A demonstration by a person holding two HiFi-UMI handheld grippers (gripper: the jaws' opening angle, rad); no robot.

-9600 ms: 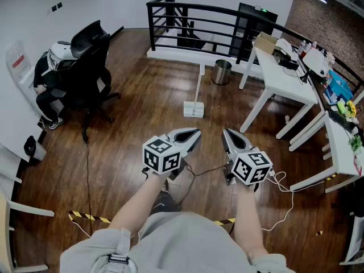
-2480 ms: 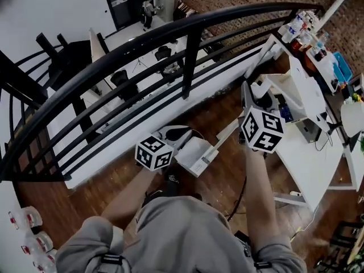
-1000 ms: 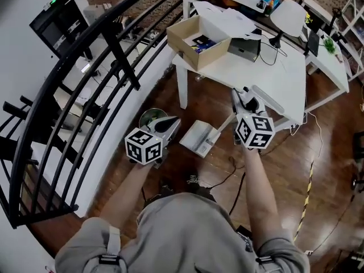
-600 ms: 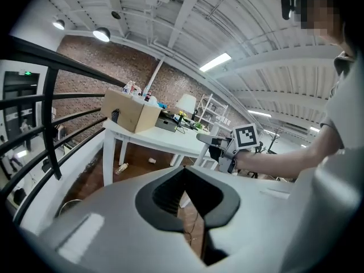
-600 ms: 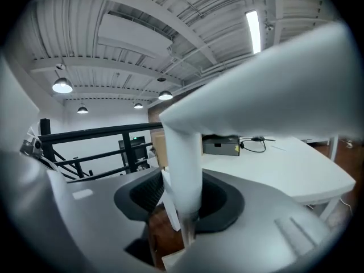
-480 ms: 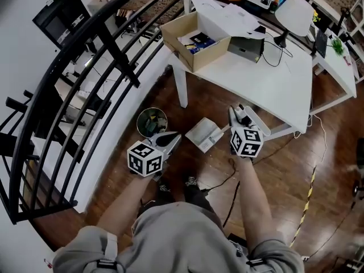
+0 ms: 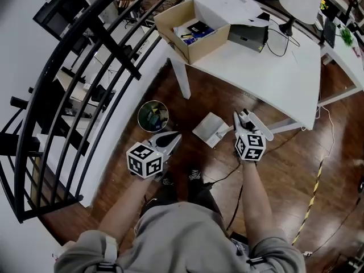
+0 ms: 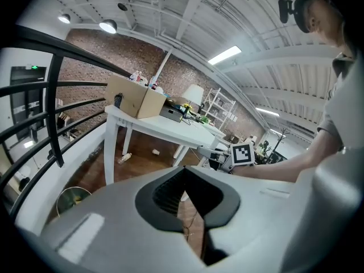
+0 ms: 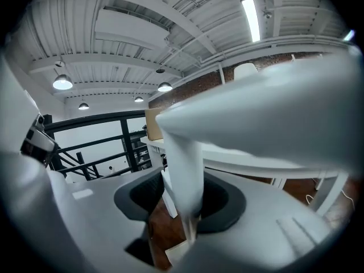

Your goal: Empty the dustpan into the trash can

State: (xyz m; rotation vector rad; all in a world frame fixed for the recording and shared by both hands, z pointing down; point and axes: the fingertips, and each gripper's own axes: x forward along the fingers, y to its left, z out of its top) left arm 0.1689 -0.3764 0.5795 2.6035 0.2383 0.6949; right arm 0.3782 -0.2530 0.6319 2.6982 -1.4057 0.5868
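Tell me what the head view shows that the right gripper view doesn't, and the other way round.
Only the head view shows the round metal trash can, with rubbish inside, and the left tool near it.

Only the right gripper view shows the white ribbed ceiling with its round lamps, plus a close look at the jaws clamped on the white handle.

Both show the white plastic dustpan held by the right tool, the black metal railing, the white table and the brown cardboard box on it.
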